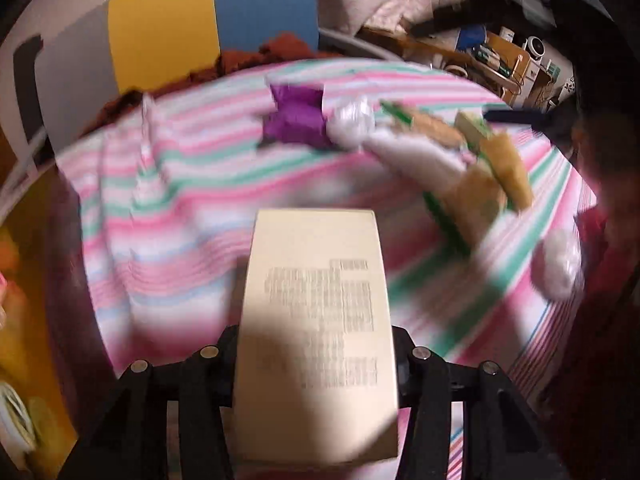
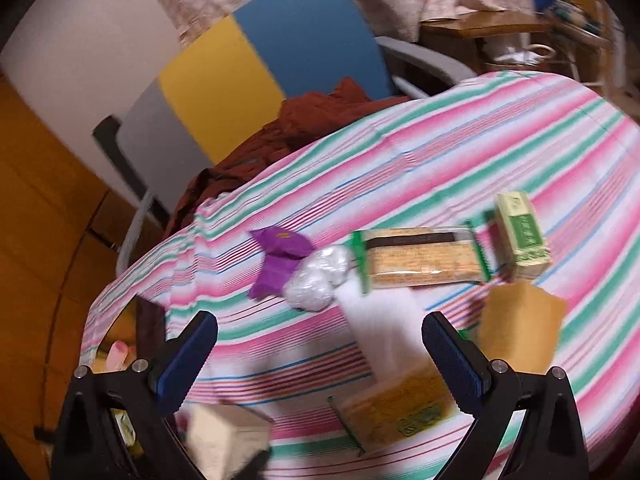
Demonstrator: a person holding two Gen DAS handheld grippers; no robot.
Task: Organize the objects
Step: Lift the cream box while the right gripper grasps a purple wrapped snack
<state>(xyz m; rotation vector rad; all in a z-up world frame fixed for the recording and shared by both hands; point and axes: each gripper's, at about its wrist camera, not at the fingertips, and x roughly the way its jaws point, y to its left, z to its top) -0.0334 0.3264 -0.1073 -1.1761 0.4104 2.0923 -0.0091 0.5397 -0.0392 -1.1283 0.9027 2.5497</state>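
A pale cream cardboard box with small printed text [image 1: 316, 320] is being gripped nearest the lens by the left gripper [image 1: 316, 364], whose black jaws are pressed against the box's two sides; the box is being carried above the pink, green and white striped tablecloth [image 1: 192, 208]. In the right wrist view the same box is probably being seen as the blurred cream block at about seven o'clock, low in the frame.

The sorting is judged to be at an early or middle stage. Several things are still lying loosely grouped on the cloth: a crumpled purple foil wrapper [image 2: 280, 260], a scrunched clear plastic bag [image 2: 318, 278] touching it at its four o'clock, a long cracker packet with green ends [image 2: 424, 262] beyond that, and a small green-labelled carton [image 2: 520, 236] at the packet's two o'clock. A yellowish printed packet [image 2: 400, 408] and a blurred tan block [image 2: 520, 328] are being seen closer in. No tidy row or container is being shown, so the destination cannot be told.

The right gripper [image 2: 320, 352] is being held with its blue-padded jaws spread wide and nothing between them, poised above the cloth and aimed toward the group at twelve o'clock. Both views are being smeared by motion blur.
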